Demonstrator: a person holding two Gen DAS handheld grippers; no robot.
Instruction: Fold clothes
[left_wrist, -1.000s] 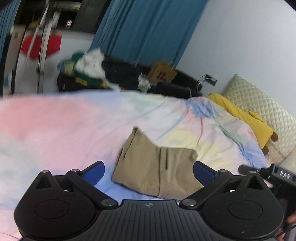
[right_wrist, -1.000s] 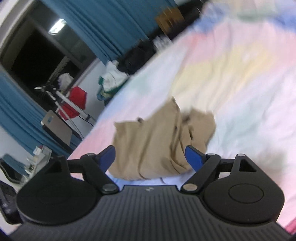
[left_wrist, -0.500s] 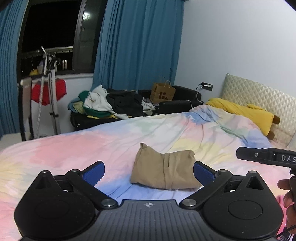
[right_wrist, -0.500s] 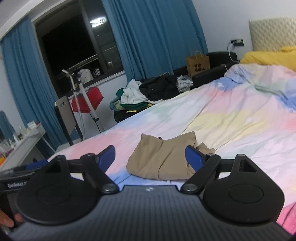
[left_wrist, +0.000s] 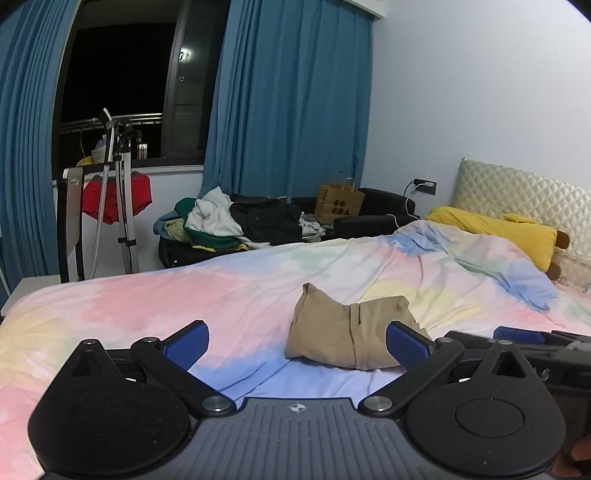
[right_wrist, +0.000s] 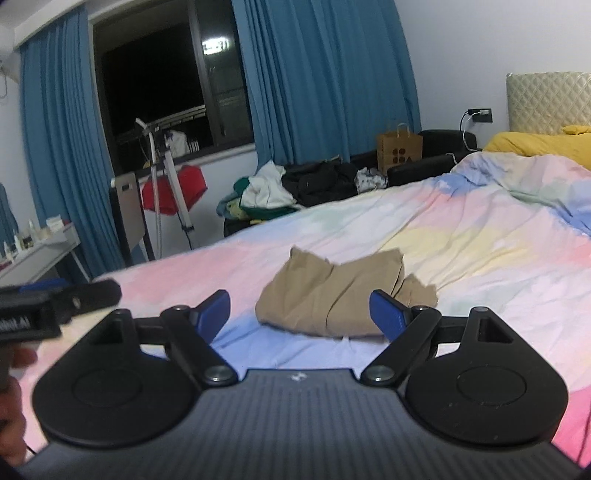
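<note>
A paper bag (left_wrist: 339, 203) stands by blue curtains (left_wrist: 288, 110); yellow pillow (left_wrist: 495, 230) lies against headboard (left_wrist: 517, 194).

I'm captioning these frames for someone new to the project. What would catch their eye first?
The folded tan cotton garment lying alone mid-bed on the pastel tie-dye quilt. Both tools, left and right, hover open before it, touching nothing. Behind, a heap of unfolded clothes sits under tall blue curtains.

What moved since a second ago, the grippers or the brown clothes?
Both hand-held grippers, left and right, pulled up and back from the folded tan garment, jaws open, holding nothing. The garment stayed folded on the pastel bedspread.
</note>
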